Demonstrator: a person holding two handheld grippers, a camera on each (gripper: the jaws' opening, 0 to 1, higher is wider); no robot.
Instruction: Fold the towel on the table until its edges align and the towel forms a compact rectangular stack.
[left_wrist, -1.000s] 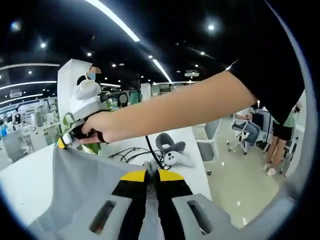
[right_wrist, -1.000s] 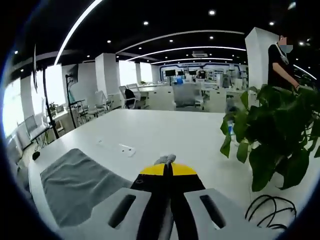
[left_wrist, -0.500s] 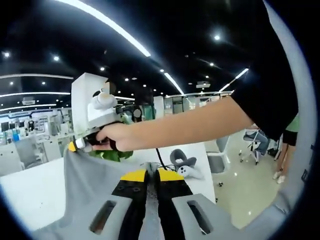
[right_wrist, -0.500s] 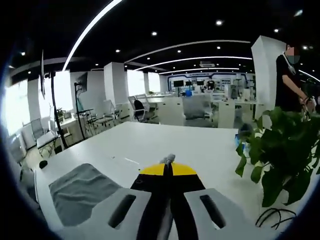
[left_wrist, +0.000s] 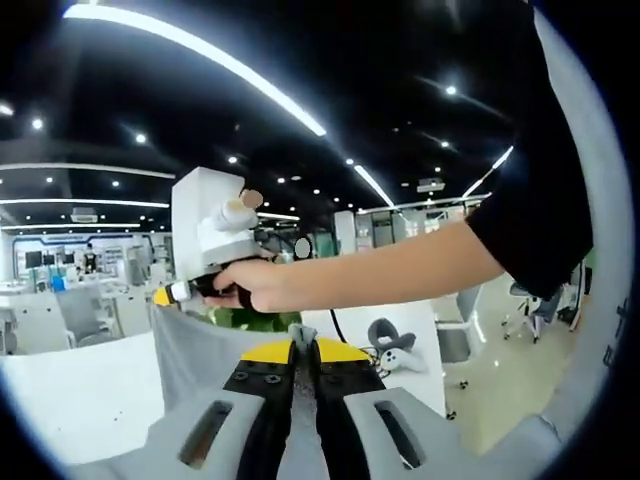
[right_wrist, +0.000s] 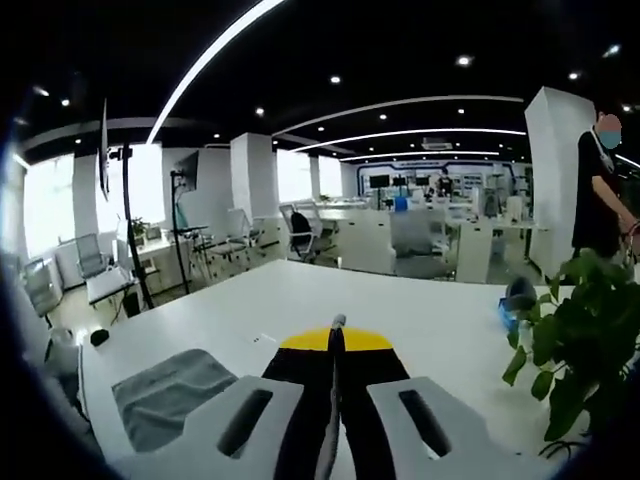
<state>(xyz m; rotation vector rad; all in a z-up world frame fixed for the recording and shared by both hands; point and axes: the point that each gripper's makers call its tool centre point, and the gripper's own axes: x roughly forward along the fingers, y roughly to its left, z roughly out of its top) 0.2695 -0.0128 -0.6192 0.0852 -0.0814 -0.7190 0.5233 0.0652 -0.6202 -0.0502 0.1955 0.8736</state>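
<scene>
The grey towel (left_wrist: 200, 345) hangs stretched between both grippers, held up above the white table (left_wrist: 70, 390). My left gripper (left_wrist: 300, 350) is shut on one towel edge, cloth pinched between its yellow-tipped jaws. The right gripper (left_wrist: 165, 297), held by a hand (left_wrist: 250, 285), grips the far corner at the left of the left gripper view. In the right gripper view my right gripper (right_wrist: 334, 335) is shut, with a small tuft of towel (right_wrist: 339, 321) poking out of its tips. The towel's lower part (right_wrist: 170, 395) lies on the table (right_wrist: 300, 300) at lower left.
A green potted plant (right_wrist: 585, 340) stands at the table's right side, with a blue object (right_wrist: 515, 300) beside it. A white and grey headset (left_wrist: 392, 340) and black cables lie on the table. A person (right_wrist: 600, 200) stands beyond the plant. Desks and chairs are behind.
Both grippers have risen with the towel, so more cloth hangs off the table. Both views now sit higher and look further across the room.
</scene>
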